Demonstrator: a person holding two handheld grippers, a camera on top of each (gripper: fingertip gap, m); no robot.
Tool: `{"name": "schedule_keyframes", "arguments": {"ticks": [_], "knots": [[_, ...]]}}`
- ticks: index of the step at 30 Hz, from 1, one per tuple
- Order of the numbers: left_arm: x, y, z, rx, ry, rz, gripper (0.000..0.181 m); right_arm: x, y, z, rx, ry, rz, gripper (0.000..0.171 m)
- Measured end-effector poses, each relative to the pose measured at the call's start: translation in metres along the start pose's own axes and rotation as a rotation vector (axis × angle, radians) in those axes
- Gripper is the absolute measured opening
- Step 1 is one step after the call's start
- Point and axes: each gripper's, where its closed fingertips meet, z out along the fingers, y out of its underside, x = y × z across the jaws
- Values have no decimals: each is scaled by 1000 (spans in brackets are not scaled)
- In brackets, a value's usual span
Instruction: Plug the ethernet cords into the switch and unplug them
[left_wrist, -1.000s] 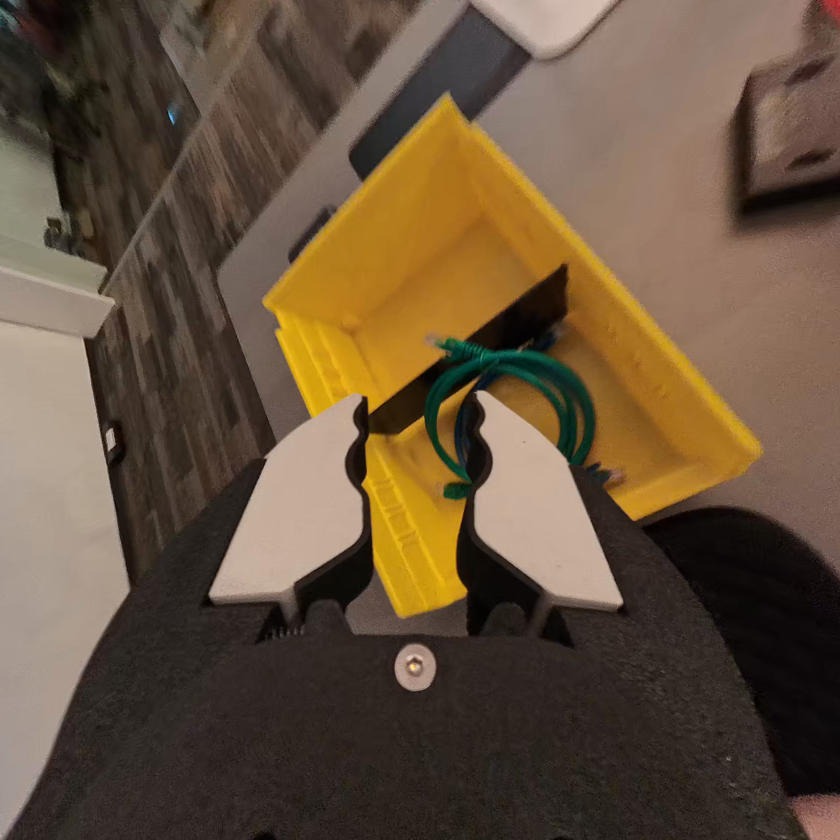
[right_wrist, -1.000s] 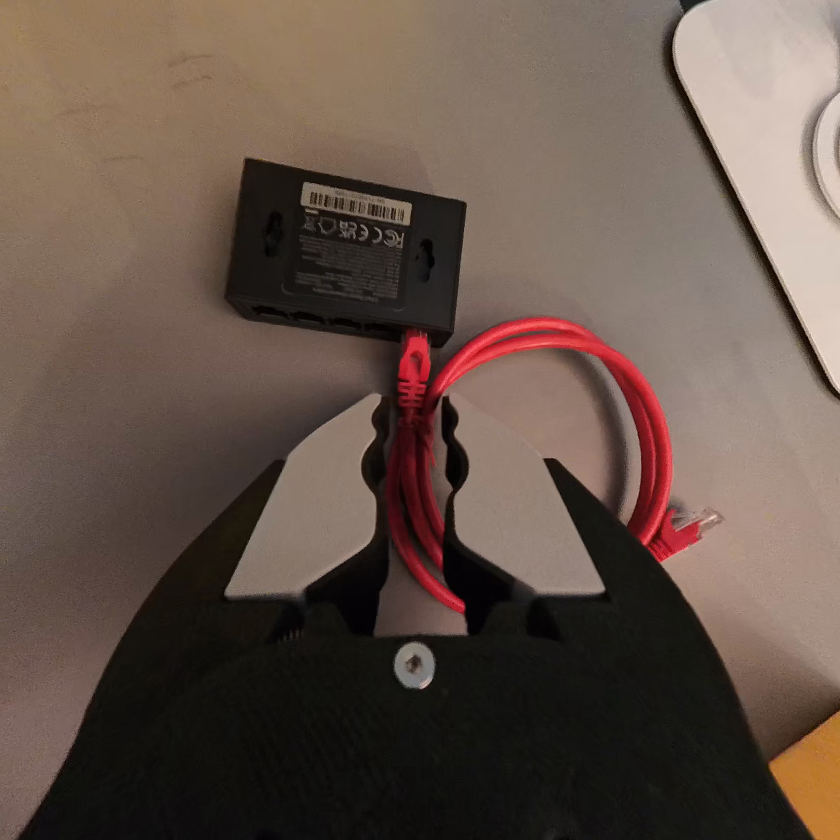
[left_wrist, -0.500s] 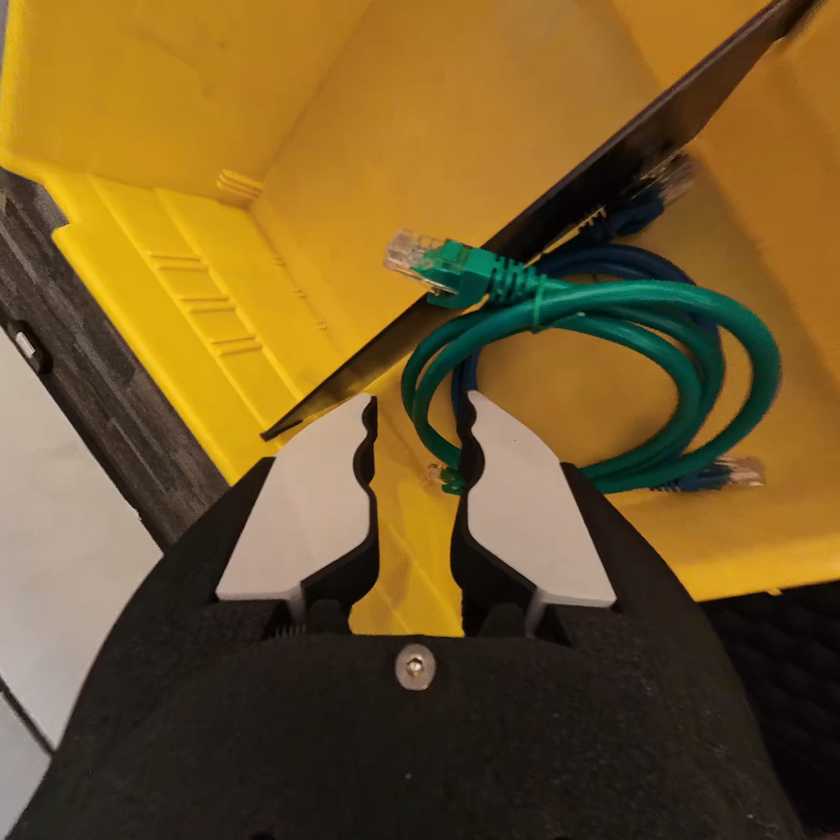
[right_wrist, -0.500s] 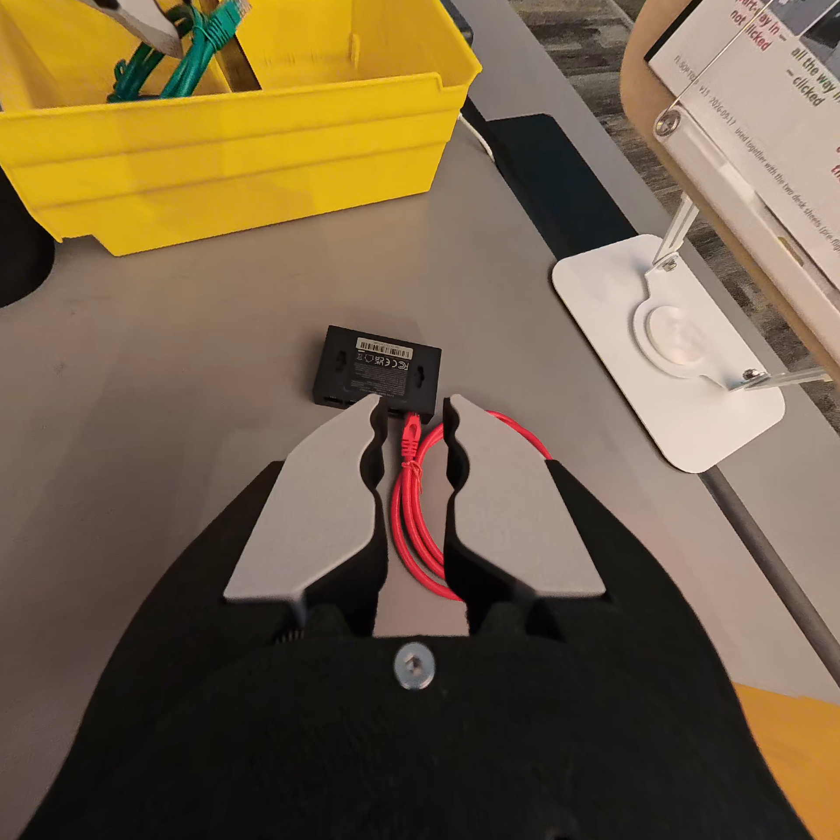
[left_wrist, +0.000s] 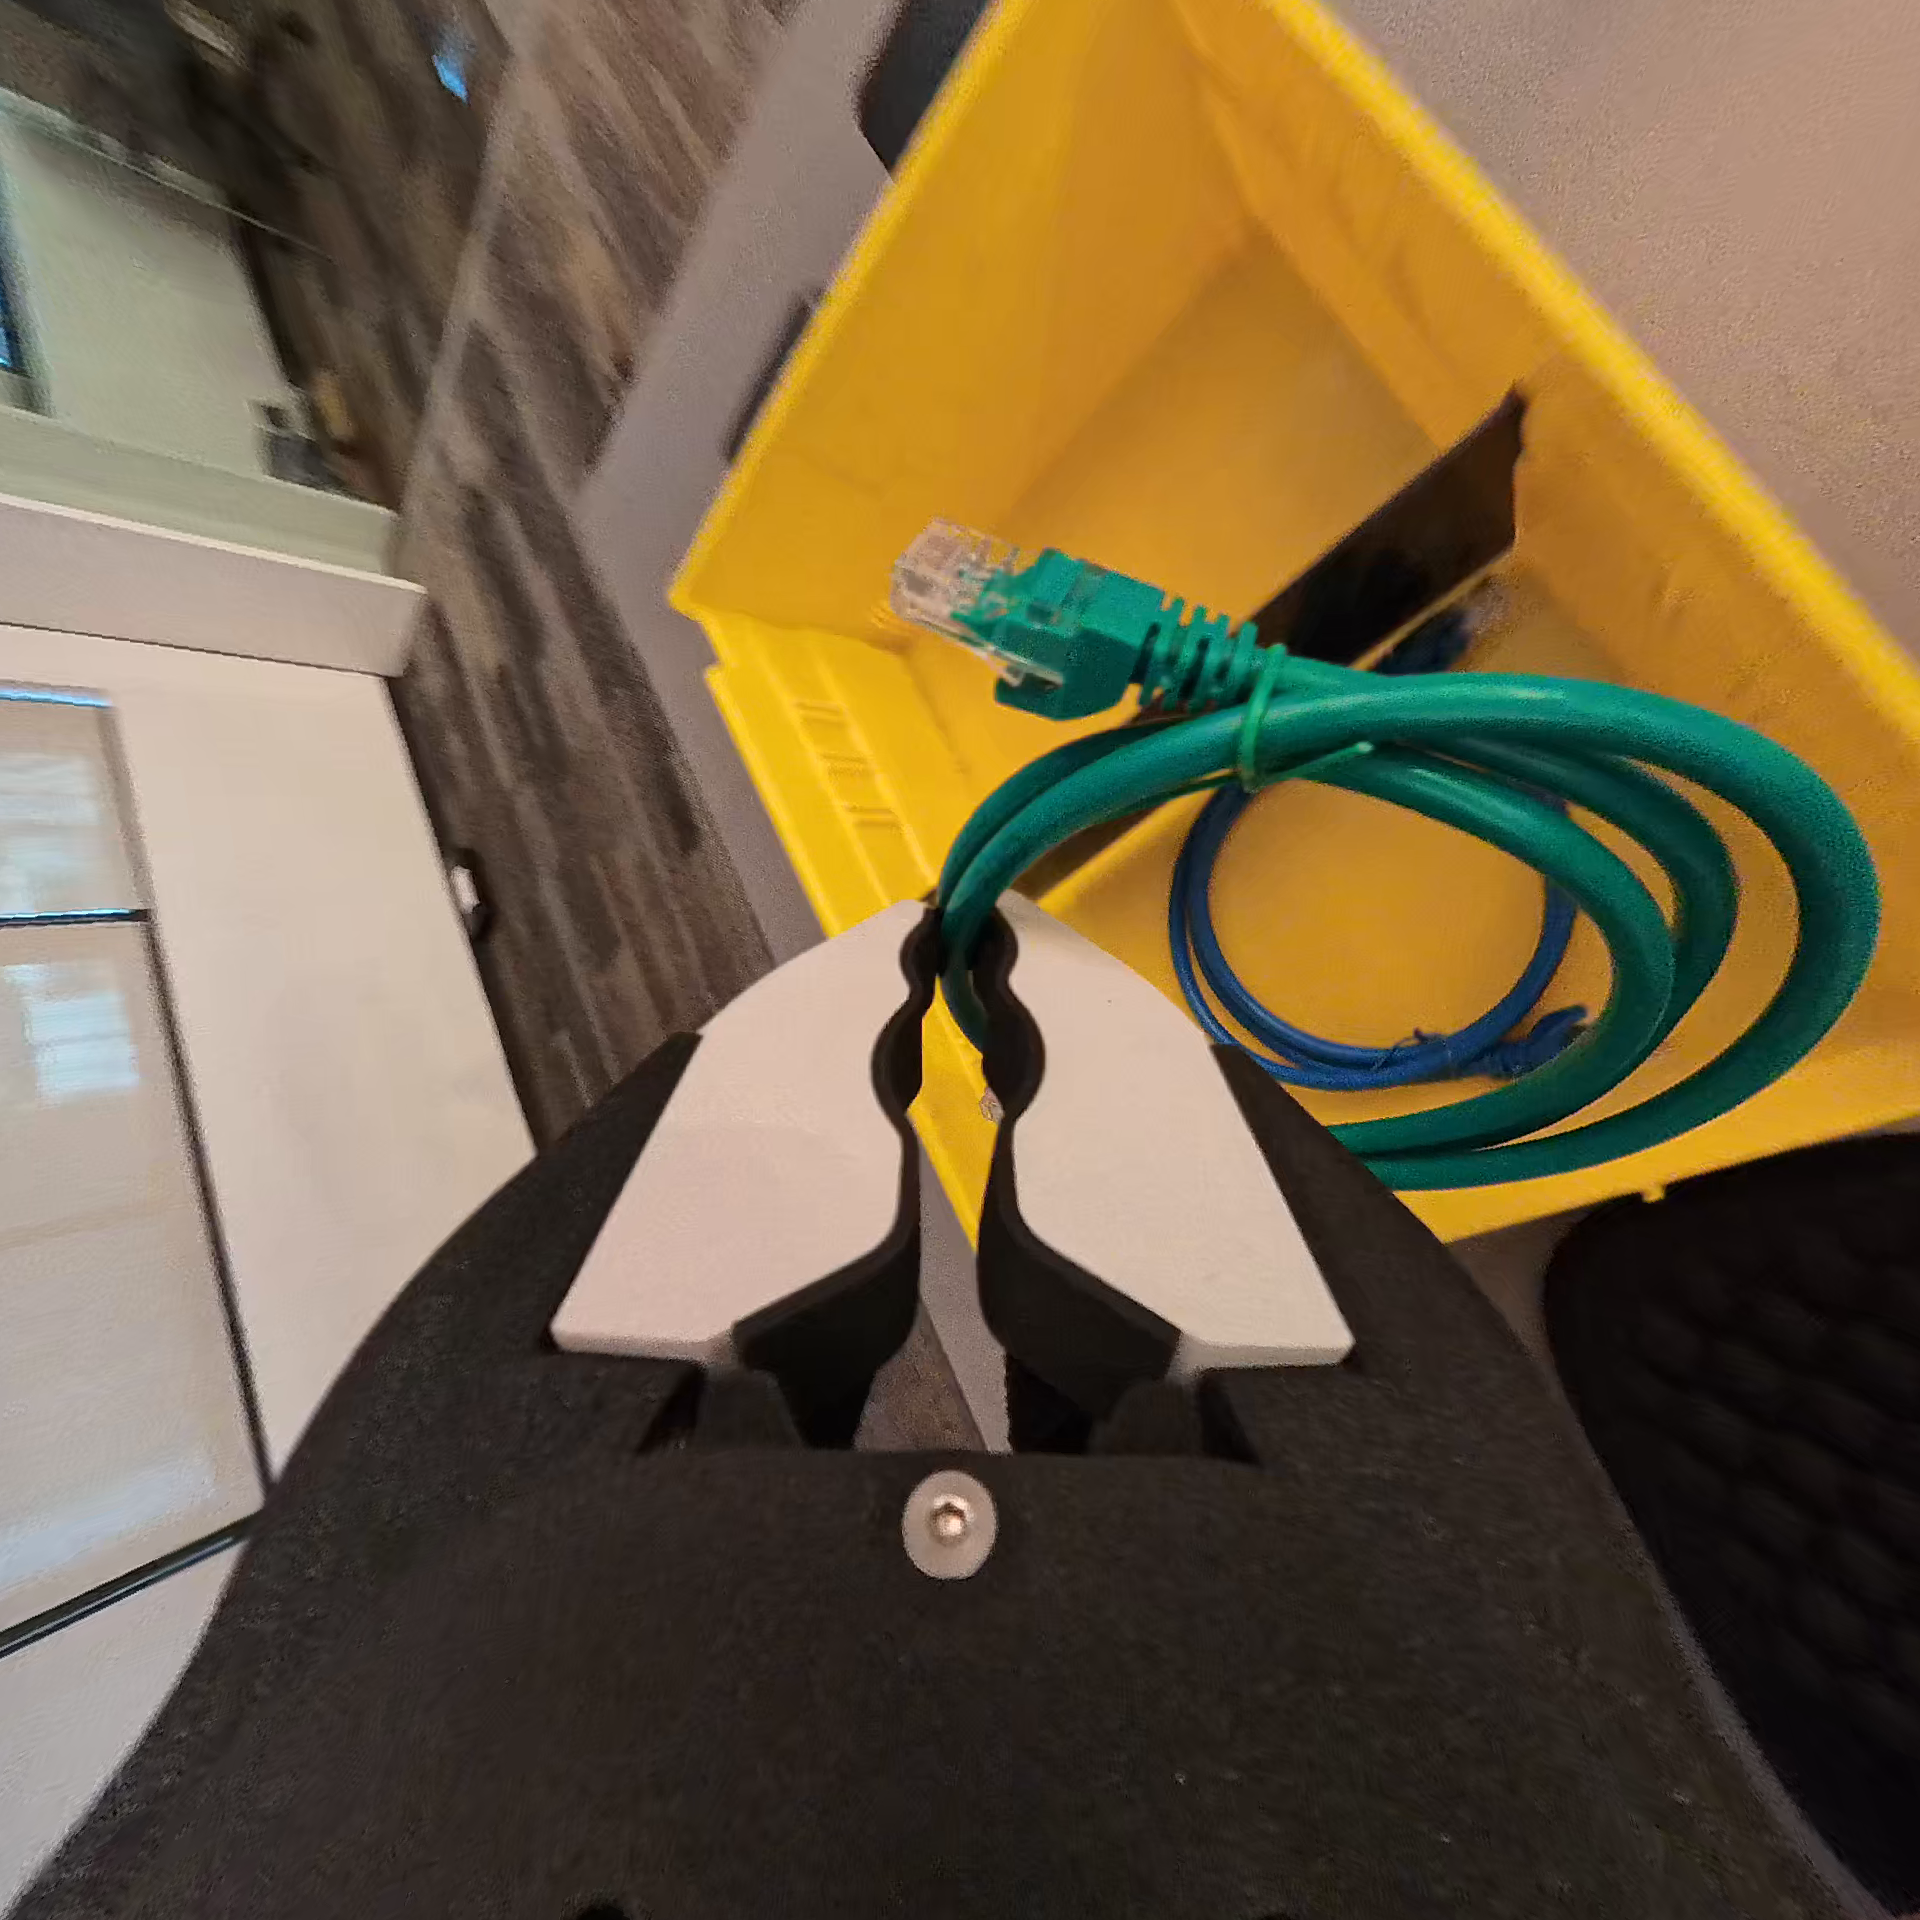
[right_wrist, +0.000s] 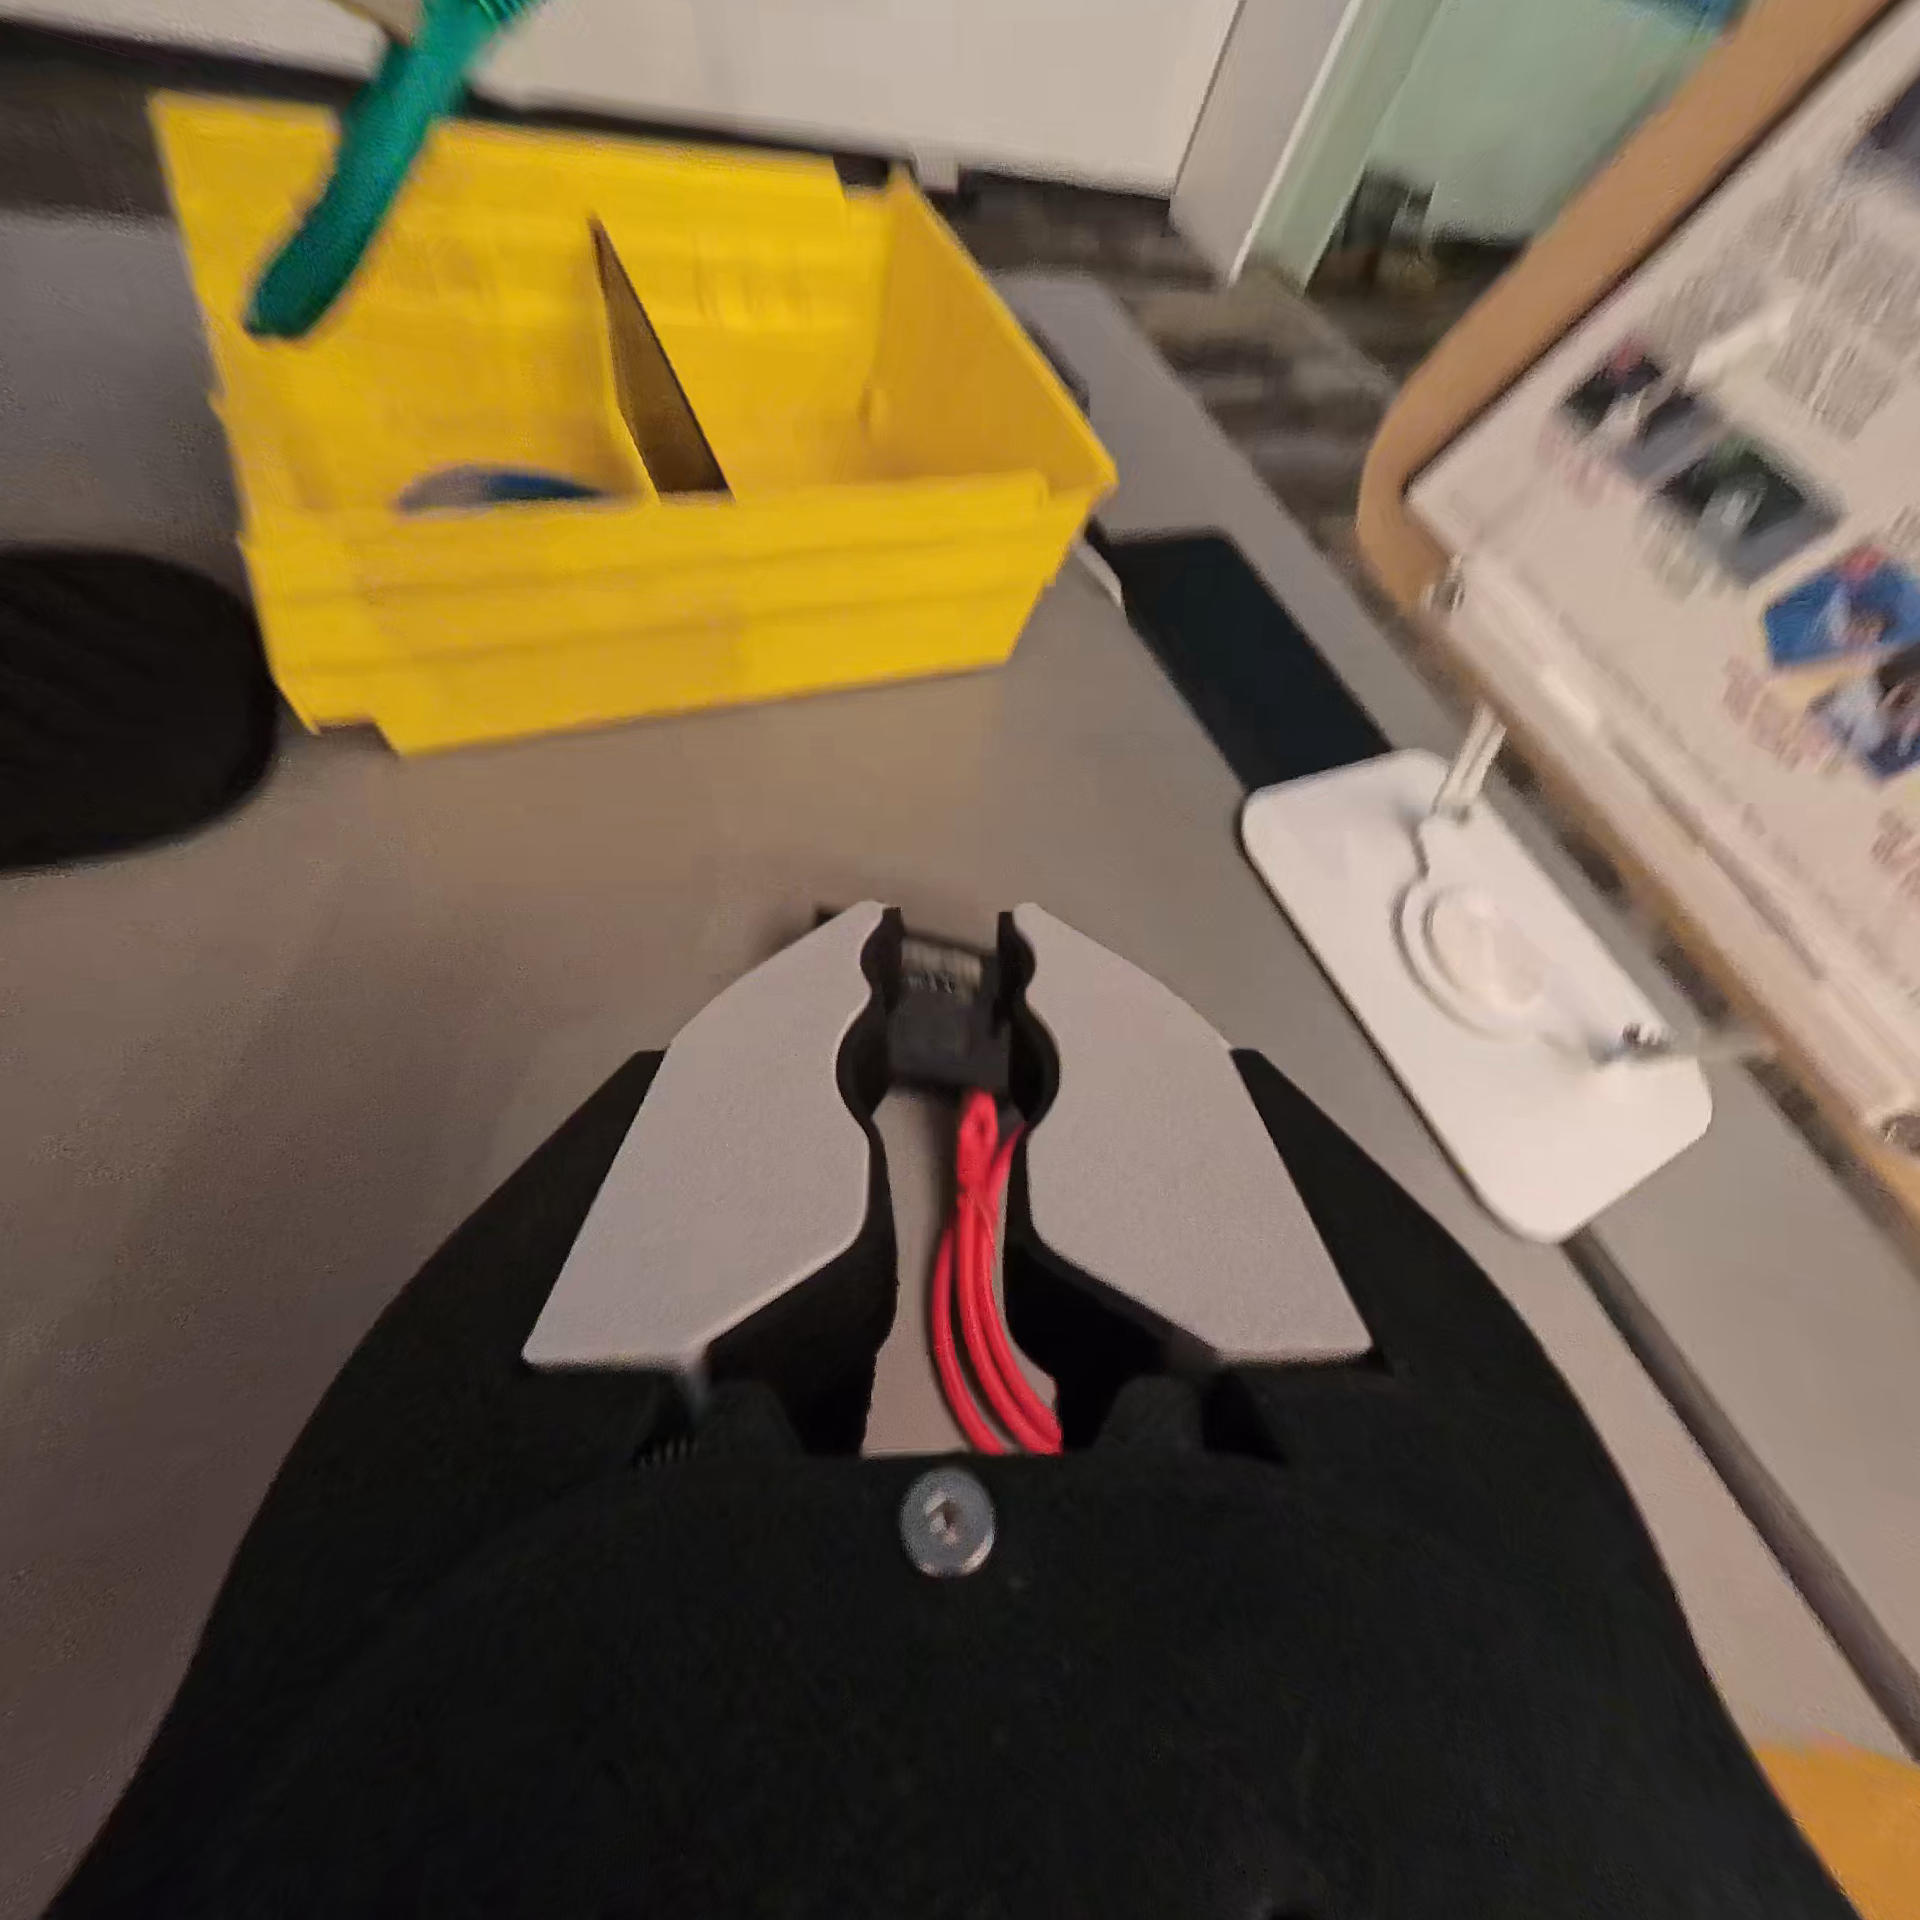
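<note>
My left gripper (left_wrist: 961, 925) is shut on the coiled green ethernet cord (left_wrist: 1558, 727) and holds it above the yellow bin (left_wrist: 1039, 312). The cord's clear plug (left_wrist: 997, 613) points up and left. A blue cord (left_wrist: 1351, 1049) lies in the bin beside a black divider (left_wrist: 1403, 561). My right gripper (right_wrist: 942, 920) is open and empty, hovering over the black switch (right_wrist: 940, 1018), which shows through the gap between its fingers. A red cord (right_wrist: 977, 1299) is plugged into the switch's near side. The green cord (right_wrist: 343, 208) hangs at the top left of the right wrist view.
The yellow bin (right_wrist: 665, 623) stands at the back of the grey table. A black round object (right_wrist: 104, 707) lies to its left. A white stand base (right_wrist: 1475, 987) carries a board with a printed sheet (right_wrist: 1714, 520) on the right. The table edge runs behind the bin. My hands' fingertips stand some 30 cm from each other.
My left gripper has shut on the green cord and lifted it out of the bin. My right gripper has moved forward over the switch and narrowed a little.
</note>
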Motion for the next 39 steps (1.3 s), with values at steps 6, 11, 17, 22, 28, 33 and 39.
{"name": "schedule_keyframes", "arguments": {"ticks": [6, 11, 17, 22, 28, 33, 39], "knots": [[25, -66, -66, 114, -130, -25, 6, -60, -92, -37, 383, 152, -151, 33], [81, -113, -79, 183, -72, 42, 6, -84, -109, -46, 490, 240, -150, 45], [103, -129, -71, 170, -47, 32, 6, -59, -80, -17, 373, 269, -44, 42], [108, -134, -68, 165, -51, 23, 6, -46, -66, -5, 341, 230, 17, 17], [114, -149, -73, 260, -26, 30, 13, -23, -55, -4, 322, 199, 47, 13], [115, -156, -107, 482, 149, 25, 28, 1, -39, -15, 264, -29, 105, 13], [89, -175, -162, 986, 163, 84, 29, -21, -43, -58, 364, -604, 289, 13]]}}
